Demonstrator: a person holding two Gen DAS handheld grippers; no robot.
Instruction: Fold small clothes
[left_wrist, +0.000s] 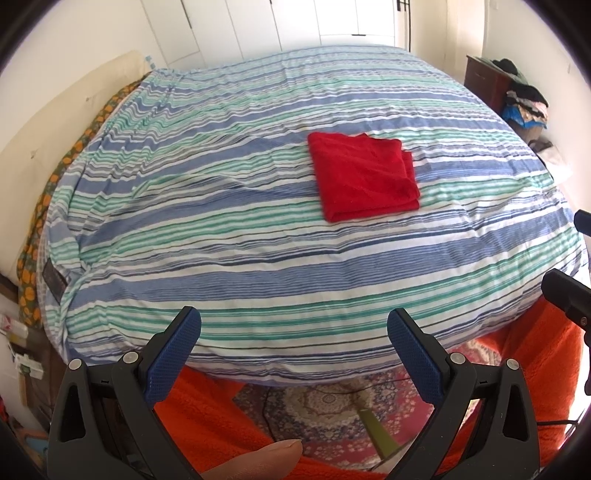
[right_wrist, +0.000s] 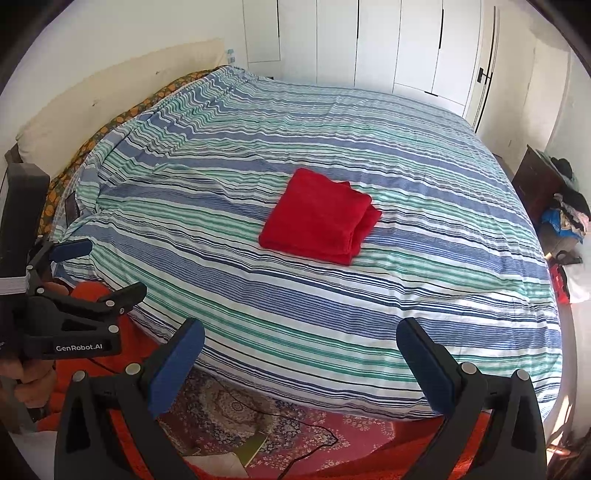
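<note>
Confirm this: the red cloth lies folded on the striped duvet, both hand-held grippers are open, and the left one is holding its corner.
Not quite. The left hand-held gripper holds nothing; the left wrist view shows it open and well short of the red cloth. The cloth is folded on the striped duvet, and the right hand-held gripper is open too.

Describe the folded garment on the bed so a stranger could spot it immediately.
Start at the large bed with the blue, green and white striped cover. Near the middle of it lies the red folded cloth, a flat, roughly square bundle with layered edges on one side. It is the only item on the cover and the only solid red against the stripes.
</note>
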